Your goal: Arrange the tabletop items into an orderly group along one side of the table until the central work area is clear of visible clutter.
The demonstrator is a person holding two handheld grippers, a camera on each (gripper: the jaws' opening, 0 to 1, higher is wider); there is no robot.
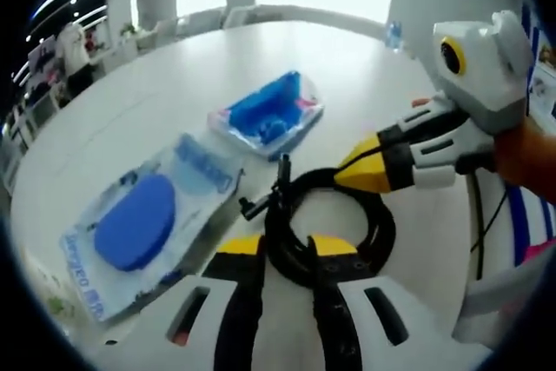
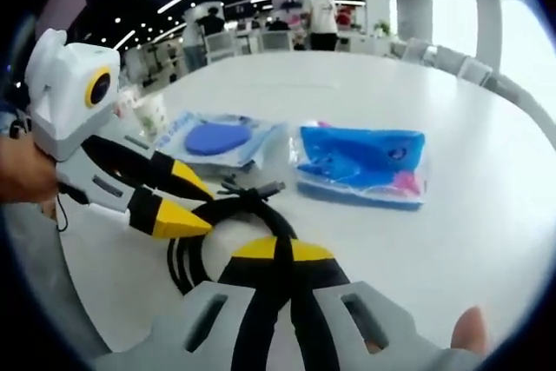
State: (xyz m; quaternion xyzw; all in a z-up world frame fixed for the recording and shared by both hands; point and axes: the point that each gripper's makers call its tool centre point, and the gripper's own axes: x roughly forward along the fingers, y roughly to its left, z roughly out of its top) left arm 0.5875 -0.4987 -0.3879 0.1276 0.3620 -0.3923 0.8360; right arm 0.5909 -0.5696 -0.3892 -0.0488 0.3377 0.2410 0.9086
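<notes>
Left gripper view, left to right: a clear plastic pouch holding a flat round blue disc [image 1: 139, 219] lies flat on the round white table [image 1: 174, 76]; just beside it, further in, lies a clear pouch of bright blue moulded plastic parts [image 1: 269, 115]; near both rests a coiled black cable with a plug end [image 1: 326, 223]. All three still sit on the open middle of the table rather than along an edge, so the grouping appears barely begun and every item remains to be placed. The left gripper [image 1: 287, 254] reaches forward low over the table, its yellow-tipped jaws narrowed onto the near strand of the coil, which passes between them. The right gripper [image 1: 369, 171] enters from the right, held in a hand, its jaws drawn to a point touching the far side of the coil. Right gripper view, left to right: the left gripper [image 2: 187, 206] slants in with tips together at the coil [image 2: 204, 232]; the disc pouch [image 2: 217, 141] and the parts pouch [image 2: 360, 162] lie beyond; the right gripper [image 2: 280, 254] has its jaws pressed together on a cable strand.
</notes>
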